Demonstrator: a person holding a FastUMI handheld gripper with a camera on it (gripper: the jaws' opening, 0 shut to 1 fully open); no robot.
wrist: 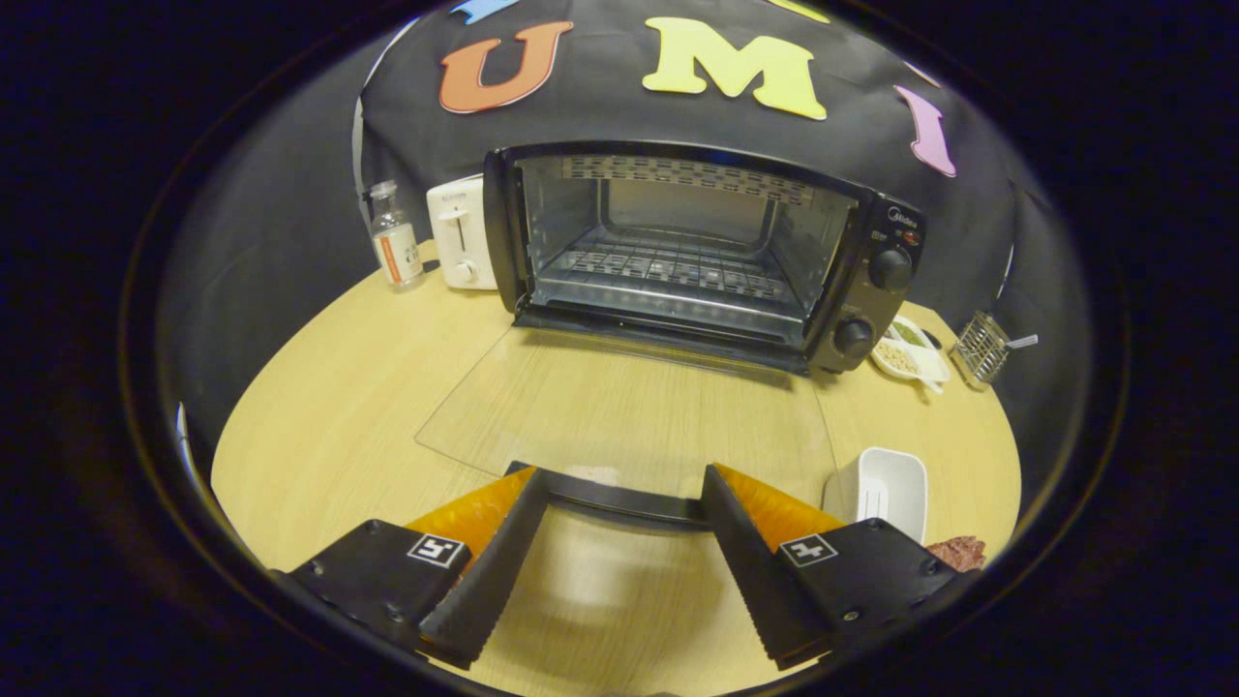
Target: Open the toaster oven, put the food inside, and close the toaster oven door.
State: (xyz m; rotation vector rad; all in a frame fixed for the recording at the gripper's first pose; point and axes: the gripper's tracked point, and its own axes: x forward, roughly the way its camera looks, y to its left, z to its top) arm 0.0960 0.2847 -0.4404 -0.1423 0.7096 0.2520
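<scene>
We saw the toaster oven (697,257) open, its glass door (619,407) lowered flat over the table (319,387); our gripper (619,479) spread wide, empty, fingers flanking the door handle (619,501).

1. Toaster oven (697,242), control panel (886,271) at the right: a small light brand mark at the top, too small to read reliably.
2. Same panel, 2 knobs (889,268): no scale figures can be made out around them.
3. Glass bottle (395,242), far left: a white label with an orange stripe; print illegible.
4. White toaster (460,232), between bottle and oven: a faint mark near its top, illegible.
5. Gripper (619,484), near: fingers spread apart with the oven door handle (619,505) lying across between their tips; each finger mount carries 1 square black-and-white marker (436,550), a coded pattern without letters or numbers.
</scene>
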